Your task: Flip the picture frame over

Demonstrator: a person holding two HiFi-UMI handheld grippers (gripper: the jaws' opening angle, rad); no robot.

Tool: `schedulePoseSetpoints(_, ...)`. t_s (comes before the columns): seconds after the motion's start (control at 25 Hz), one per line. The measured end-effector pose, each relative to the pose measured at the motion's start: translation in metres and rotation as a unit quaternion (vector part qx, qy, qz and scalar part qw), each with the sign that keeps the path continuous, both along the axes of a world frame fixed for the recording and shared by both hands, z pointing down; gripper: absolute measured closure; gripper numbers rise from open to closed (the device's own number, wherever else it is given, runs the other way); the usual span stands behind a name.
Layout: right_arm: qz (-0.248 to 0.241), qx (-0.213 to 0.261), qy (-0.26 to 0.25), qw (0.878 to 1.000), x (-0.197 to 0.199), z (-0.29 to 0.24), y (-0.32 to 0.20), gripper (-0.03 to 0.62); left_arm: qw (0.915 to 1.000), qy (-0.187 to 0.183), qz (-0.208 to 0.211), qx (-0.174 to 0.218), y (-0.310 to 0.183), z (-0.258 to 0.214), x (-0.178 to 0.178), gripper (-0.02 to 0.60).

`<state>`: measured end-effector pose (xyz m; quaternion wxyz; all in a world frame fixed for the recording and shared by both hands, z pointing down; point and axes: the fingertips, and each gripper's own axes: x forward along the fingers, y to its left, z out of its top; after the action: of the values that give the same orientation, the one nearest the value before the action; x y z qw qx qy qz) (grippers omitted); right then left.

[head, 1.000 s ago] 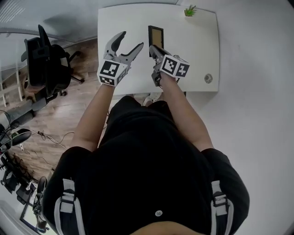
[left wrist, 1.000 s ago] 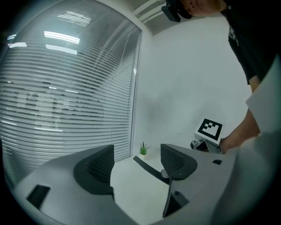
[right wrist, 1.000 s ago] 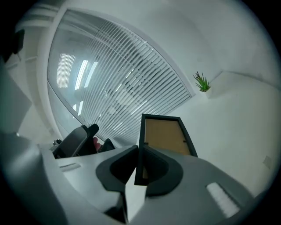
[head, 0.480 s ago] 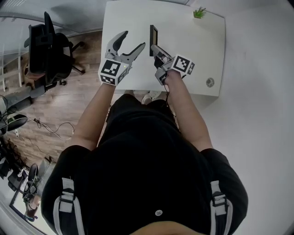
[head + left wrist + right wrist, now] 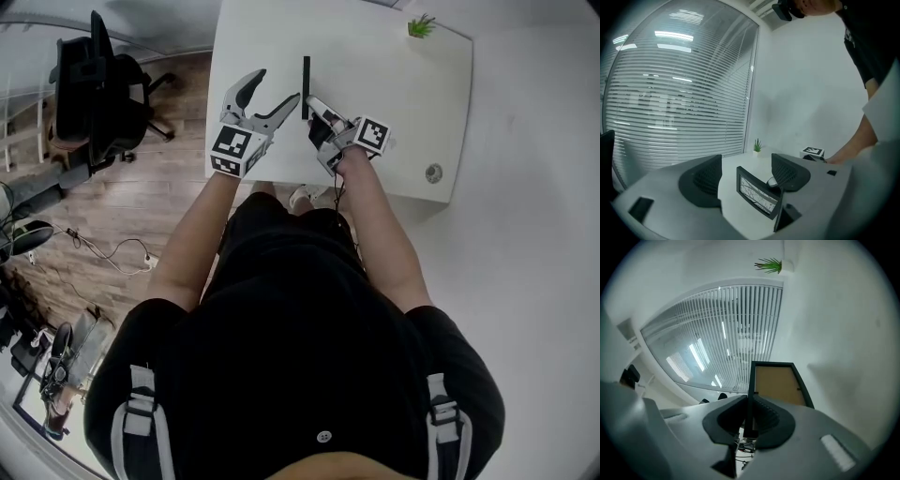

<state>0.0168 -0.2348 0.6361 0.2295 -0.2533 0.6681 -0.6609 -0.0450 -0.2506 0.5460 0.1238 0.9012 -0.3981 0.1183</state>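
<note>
In the head view, the picture frame (image 5: 306,82) stands on edge at upper centre on the white table (image 5: 394,103), with the right gripper (image 5: 312,108) at its near end and the left gripper (image 5: 276,94) just to its left.

In the left gripper view, the left gripper (image 5: 746,169) has its jaws wide apart and holds nothing; the picture frame (image 5: 758,193) stands low at centre, glass side showing.

In the right gripper view, the right gripper (image 5: 749,420) has its jaws clamped on the picture frame (image 5: 780,385), whose brown back fills mid-frame.

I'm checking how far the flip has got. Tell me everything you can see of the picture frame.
The picture frame is a slim rectangle with a black border. One face is brown, cardboard-like backing; the other shows a pale picture with thin dark lines. It stands on edge, edge-on to the head view. The right gripper is shut on its near edge.
</note>
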Motion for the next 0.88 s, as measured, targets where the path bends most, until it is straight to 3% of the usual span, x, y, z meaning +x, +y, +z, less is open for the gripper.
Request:
schedulePoseSetpoints(0.16,0.017,-0.007,-0.043,0.999,0.0,0.014,0.002,0.545,1.0,0.002,0.001,-0.009,0.003,0.014,0.004,0.245)
schedulePoseSetpoints(0.52,0.049,-0.009,-0.058,0.997,0.013,0.038,0.0,0.543,0.9997,-0.001,0.015,-0.021,0.008,0.029,0.013,0.249)
schedulePoseSetpoints(0.72,0.065,-0.015,-0.042,0.997,0.026,0.038,-0.001,0.543,0.9995,-0.001,0.023,-0.024,0.01,0.029,0.016,0.252)
schedulePoseSetpoints(0.88,0.072,-0.011,0.007,0.997,0.04,0.043,-0.003,0.53,0.9994,0.0,0.025,-0.024,0.009,0.028,0.017,0.253)
